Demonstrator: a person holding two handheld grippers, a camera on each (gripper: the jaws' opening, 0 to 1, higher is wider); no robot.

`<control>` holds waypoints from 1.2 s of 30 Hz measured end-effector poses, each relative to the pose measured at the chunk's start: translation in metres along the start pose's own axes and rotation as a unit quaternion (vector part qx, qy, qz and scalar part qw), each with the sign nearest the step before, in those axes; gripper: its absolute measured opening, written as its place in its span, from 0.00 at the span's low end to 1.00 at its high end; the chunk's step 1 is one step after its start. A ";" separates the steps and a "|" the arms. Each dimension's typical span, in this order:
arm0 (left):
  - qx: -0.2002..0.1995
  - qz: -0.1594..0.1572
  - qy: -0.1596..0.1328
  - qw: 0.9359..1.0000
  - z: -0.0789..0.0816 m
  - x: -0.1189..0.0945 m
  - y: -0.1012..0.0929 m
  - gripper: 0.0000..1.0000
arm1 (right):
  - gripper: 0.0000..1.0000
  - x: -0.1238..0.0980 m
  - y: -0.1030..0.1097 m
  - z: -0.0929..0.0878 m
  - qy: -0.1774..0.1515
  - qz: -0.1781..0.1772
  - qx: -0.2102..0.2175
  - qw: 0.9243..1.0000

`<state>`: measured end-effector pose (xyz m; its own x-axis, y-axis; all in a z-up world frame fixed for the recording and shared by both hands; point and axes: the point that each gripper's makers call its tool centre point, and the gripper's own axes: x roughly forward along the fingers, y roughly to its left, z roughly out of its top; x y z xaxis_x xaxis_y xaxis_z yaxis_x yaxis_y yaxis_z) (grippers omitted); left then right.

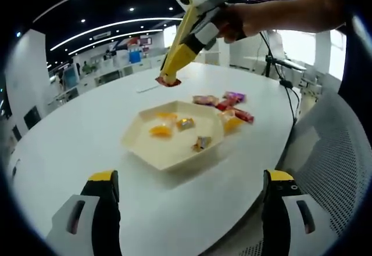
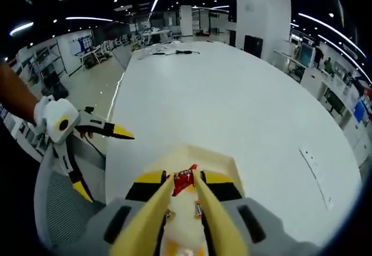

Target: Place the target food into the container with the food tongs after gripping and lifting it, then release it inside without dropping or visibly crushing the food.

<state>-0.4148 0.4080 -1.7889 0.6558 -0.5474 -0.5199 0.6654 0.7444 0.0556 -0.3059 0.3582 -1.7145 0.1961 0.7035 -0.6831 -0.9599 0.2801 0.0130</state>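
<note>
Several wrapped snacks already lie in the tray (image 1: 152, 151) — orange and gold pieces — while a few more wait on the table (image 1: 75, 134) just beyond its far corner, so the job looks partly done. The right gripper (image 2: 185, 193) squeezes yellow tongs (image 2: 174, 209) whose tips are clenched on a red packet (image 2: 185, 179). In the left gripper view that packet (image 1: 168, 81) hangs at the tong tips beyond the tray's far side, lifted clear of the table, it seems — not yet inside. Carrying it over the tray and letting go gently is what remains. The left gripper (image 1: 192, 186) is spread wide, holding nothing.
</note>
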 end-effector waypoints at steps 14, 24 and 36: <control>0.000 0.000 0.001 1.000 0.001 0.000 -0.001 0.99 | 0.25 -0.004 0.001 0.003 -0.013 0.003 -0.006 1.000; -0.003 0.002 -0.006 1.000 0.003 -0.001 0.000 0.99 | 0.26 -0.024 0.000 0.004 -0.027 0.004 -0.009 1.000; 0.001 -0.005 0.000 1.000 -0.004 0.000 0.000 0.99 | 0.26 -0.064 -0.020 -0.022 -0.036 -0.001 -0.025 0.999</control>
<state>-0.4164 0.4095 -1.7917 0.6488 -0.5554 -0.5201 0.6733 0.7375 0.0523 -0.3031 0.2931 -1.6872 0.2097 0.7485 -0.6291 -0.9680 0.2497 -0.0256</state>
